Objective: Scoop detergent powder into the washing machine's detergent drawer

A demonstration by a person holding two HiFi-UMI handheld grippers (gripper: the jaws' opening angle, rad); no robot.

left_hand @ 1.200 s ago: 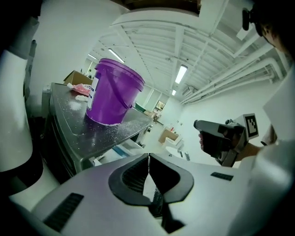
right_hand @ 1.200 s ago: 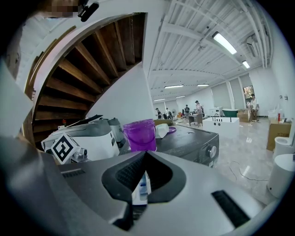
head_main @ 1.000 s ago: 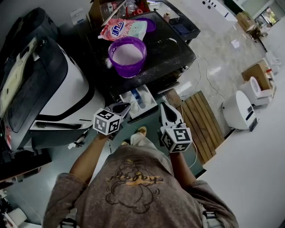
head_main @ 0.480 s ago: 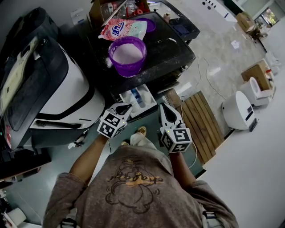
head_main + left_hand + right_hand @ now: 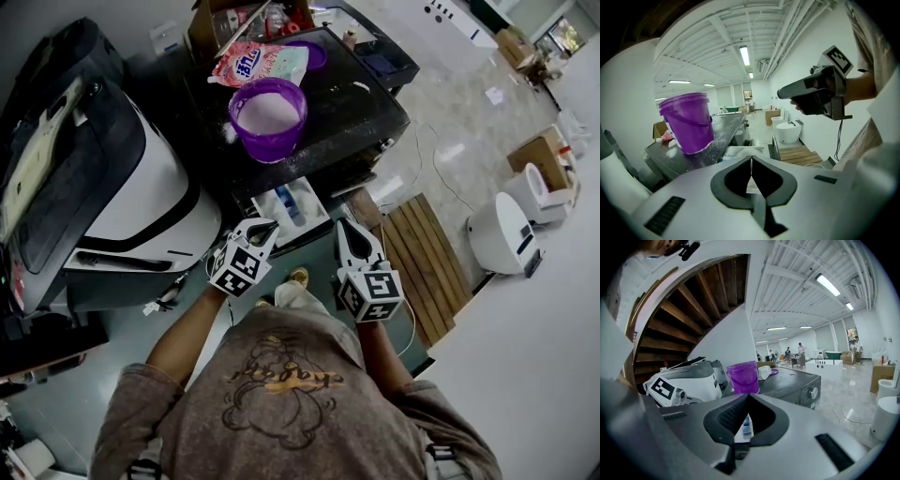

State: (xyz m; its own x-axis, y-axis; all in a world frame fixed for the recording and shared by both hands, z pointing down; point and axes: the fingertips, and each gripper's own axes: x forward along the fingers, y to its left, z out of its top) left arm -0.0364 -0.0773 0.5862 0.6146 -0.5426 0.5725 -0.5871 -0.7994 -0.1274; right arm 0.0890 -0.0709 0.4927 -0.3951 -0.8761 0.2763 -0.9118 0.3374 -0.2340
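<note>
A purple bucket (image 5: 268,116) holding white powder stands on the dark, powder-dusted top of the washing machine (image 5: 352,112). Behind it lies a pink and white detergent bag (image 5: 259,63). The detergent drawer (image 5: 291,208) is pulled open at the machine's front. My left gripper (image 5: 262,227) hovers shut just in front of the drawer's near left corner. My right gripper (image 5: 345,229) is shut and empty to the drawer's right. In the left gripper view the bucket (image 5: 687,123) stands ahead on the left, above my left gripper (image 5: 751,161). The right gripper view has the bucket (image 5: 743,377) beyond my right gripper (image 5: 748,397).
A second white and black machine (image 5: 112,187) stands to the left. A wooden pallet (image 5: 424,258) lies on the floor at the right, with a white appliance (image 5: 502,230) and a cardboard box (image 5: 544,155) beyond. A purple lid (image 5: 317,52) sits behind the bag.
My left gripper has shifted right and slightly down toward the drawer, its marker cube turning. The right gripper and the bucket have stayed put.
</note>
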